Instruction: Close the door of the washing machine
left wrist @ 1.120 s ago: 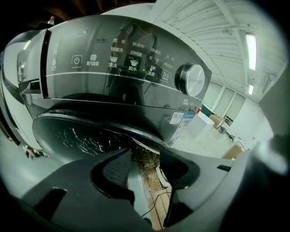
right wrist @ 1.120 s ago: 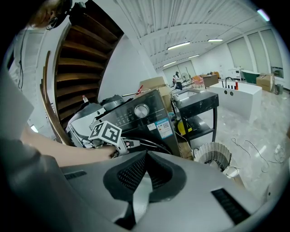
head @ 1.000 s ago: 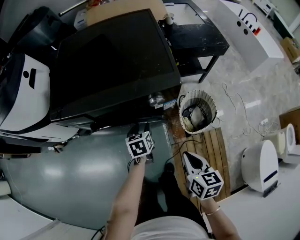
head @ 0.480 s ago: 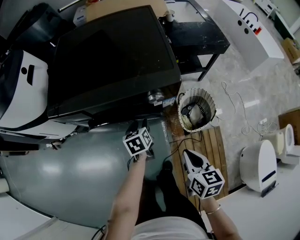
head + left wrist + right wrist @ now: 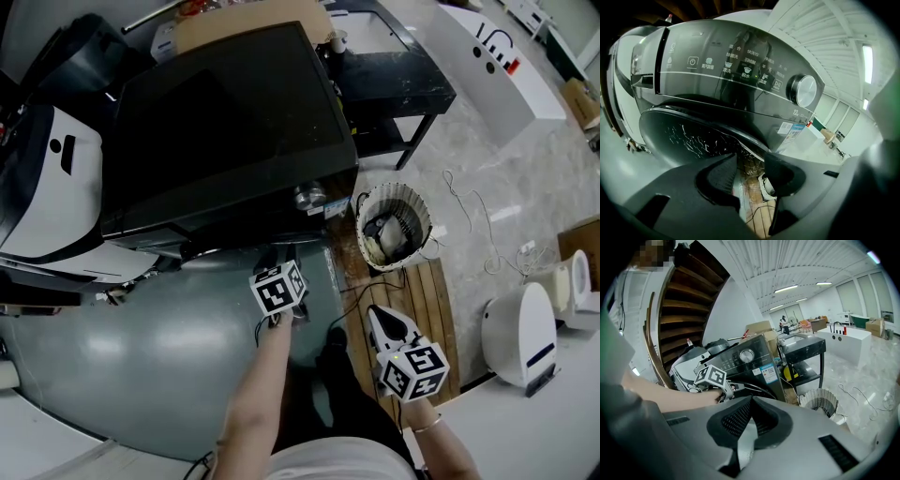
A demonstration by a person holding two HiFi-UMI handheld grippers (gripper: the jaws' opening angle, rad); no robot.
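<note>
The black washing machine [image 5: 225, 122] fills the upper middle of the head view. Its control panel [image 5: 740, 70] and silver knob [image 5: 801, 90] face the left gripper view. Below the panel curves the dark round door [image 5: 689, 136]; I cannot tell whether it is latched. My left gripper [image 5: 278, 255] is at the machine's front, below the knob and by the door's right edge. Its jaws [image 5: 750, 161] have just been closing a little and stand open, with only floor showing between them. My right gripper [image 5: 380, 314] hangs back to the right, shut on nothing [image 5: 749, 401].
A ribbed white basket [image 5: 394, 225] stands right of the machine, by a wooden slat board [image 5: 422, 300]. Behind it is a black table [image 5: 394, 80]. A white appliance [image 5: 520, 328] and loose cables lie further right. A glossy grey surface [image 5: 141, 356] spreads below the machine's front.
</note>
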